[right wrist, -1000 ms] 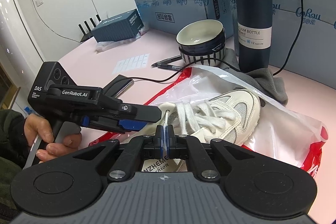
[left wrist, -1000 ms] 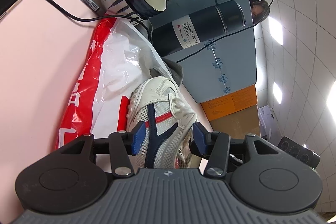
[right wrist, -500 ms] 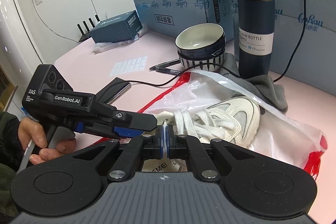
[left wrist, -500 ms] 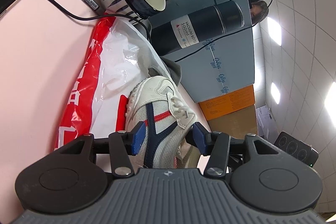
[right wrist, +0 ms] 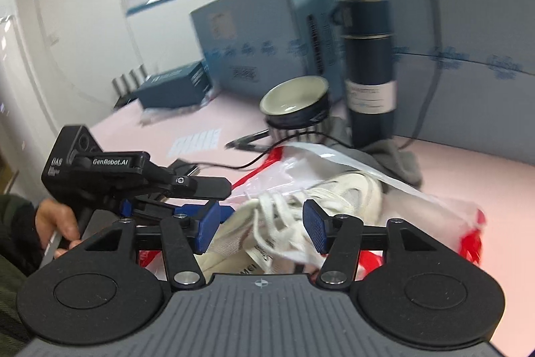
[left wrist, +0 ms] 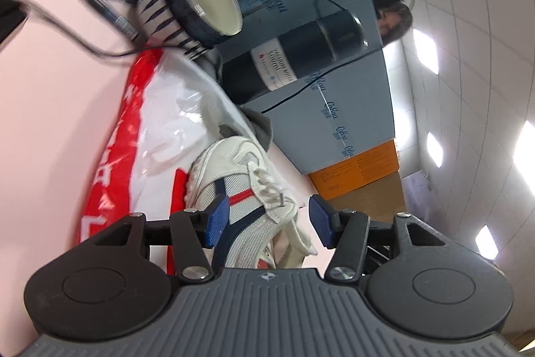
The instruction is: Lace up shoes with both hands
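I see the pink counter [right wrist: 468, 176] carrying everything here, with big blue boxes [right wrist: 267, 49] lined along its far edge. A red-and-white plastic bag [left wrist: 133, 136] is spread over the counter's middle, and the white sneaker [right wrist: 347, 193] lies on that bag, toe toward the far edge, its heel end nearest my cameras. A dark vacuum bottle [right wrist: 367, 72] stands upright near the far edge on a grey cloth [right wrist: 398, 156], with a striped bowl [right wrist: 294, 102] just beside it and a pen [right wrist: 247, 139] lying in front of the bowl. A thin black cable [right wrist: 234, 164] trails over the counter toward the bag.

My left gripper [left wrist: 269, 216] straddles the sneaker's heel end from the side: its blue fingers [left wrist: 216, 218] stand apart and are opening a little, with the shoe between them; the near pad sits against the navy-striped side, the other is clear of the shoe. In the right wrist view a hand [right wrist: 57, 223] holds that gripper's handle at the left.

My right gripper [right wrist: 260, 223] has its jaws opening right now, fingers [right wrist: 314, 226] spread, with the loose white laces [right wrist: 277, 216] bunched between them and not pinched; a lace tip [left wrist: 282, 199] pokes out by the shoe's collar
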A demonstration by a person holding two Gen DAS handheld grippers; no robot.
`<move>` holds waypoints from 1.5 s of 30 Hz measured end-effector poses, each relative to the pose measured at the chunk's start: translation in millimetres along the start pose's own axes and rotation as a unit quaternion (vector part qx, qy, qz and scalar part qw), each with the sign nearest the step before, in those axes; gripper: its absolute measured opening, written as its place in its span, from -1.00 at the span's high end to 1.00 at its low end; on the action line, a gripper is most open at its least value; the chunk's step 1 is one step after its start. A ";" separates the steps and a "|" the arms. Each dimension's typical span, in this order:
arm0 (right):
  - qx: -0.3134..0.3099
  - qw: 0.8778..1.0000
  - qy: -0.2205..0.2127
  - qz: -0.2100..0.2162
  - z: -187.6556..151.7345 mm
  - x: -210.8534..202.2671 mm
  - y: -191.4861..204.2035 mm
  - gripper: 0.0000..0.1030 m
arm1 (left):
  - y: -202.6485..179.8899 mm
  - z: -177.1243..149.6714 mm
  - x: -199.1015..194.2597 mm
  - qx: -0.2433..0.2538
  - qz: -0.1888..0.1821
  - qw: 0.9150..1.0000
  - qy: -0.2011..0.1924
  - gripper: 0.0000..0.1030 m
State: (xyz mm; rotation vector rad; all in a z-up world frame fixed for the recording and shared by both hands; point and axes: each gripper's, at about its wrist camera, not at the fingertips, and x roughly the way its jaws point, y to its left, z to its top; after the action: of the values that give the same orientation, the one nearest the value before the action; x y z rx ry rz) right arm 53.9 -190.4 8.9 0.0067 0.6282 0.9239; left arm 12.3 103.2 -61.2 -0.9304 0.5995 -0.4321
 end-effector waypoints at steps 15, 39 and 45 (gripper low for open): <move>0.077 0.997 -0.005 -0.029 -30.4 -12.6 -4.5 -0.13 | -26.3 -4.2 11.2 0.113 0.027 0.993 -0.033 0.81; 0.102 0.994 -0.006 -0.025 -37.7 -14.9 -3.0 -0.38 | -16.3 -2.2 12.9 0.063 0.009 0.998 -0.010 0.69; 0.112 0.993 0.038 -0.016 -36.5 3.2 -4.8 -0.40 | -17.7 -1.7 6.9 0.068 0.010 0.997 -0.026 0.95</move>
State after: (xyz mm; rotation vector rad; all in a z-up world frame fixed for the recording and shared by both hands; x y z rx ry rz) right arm 40.4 -200.3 -24.0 0.1613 0.7981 0.8212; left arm 14.8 88.7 -49.1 -0.8033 0.5264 -0.4237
